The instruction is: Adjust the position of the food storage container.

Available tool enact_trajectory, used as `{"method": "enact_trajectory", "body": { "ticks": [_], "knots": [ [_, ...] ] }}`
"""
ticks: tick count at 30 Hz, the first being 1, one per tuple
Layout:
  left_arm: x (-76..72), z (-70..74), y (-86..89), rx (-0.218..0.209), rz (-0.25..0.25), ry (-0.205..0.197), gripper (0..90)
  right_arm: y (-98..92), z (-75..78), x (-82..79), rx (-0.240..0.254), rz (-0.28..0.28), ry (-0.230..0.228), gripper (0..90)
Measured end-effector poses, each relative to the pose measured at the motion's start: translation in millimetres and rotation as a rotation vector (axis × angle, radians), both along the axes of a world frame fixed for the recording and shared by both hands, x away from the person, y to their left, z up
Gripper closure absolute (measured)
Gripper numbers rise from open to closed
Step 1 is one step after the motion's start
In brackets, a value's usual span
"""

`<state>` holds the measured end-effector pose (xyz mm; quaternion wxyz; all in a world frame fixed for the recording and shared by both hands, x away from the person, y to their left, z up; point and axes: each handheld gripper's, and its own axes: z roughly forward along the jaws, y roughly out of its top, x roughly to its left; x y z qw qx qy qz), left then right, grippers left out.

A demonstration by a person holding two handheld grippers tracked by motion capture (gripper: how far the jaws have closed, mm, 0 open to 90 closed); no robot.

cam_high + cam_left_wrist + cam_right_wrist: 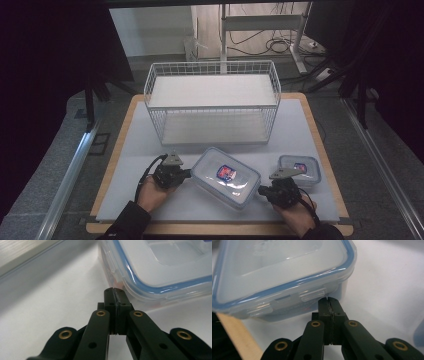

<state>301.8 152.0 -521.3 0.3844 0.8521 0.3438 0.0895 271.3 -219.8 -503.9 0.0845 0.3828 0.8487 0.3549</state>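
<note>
Two lidded containers [226, 176], two shut claws [189, 174]

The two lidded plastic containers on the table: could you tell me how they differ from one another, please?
The large container is clearly bigger than the small container. The large one lies turned at an angle between the left gripper and right gripper, whose shut jaws meet its opposite ends; the small one sits squarer near the table's right edge, with no jaws on it. Both are clear, blue-rimmed, clip-lidded boxes with a red and blue label.
</note>
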Motion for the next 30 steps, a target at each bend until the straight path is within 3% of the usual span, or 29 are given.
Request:
{"method": "enact_trajectory", "body": {
  "ticks": [16,25,30],
  "knots": [
    [-34.4,2.2,11.2,0.029,0.048,0.015,89.9,23.3,2.4,44.3,-0.03,-0.011,-0.011,89.9],
    [-46.0,2.6,12.5,0.035,0.058,0.009,89.8,32.4,0.1,56.4,-0.041,0.002,-0.015,89.9],
    [-51.1,6.0,15.4,0.002,0.056,-0.003,88.9,34.0,-2.0,57.2,-0.058,0.016,-0.019,89.8]
  ]
}}
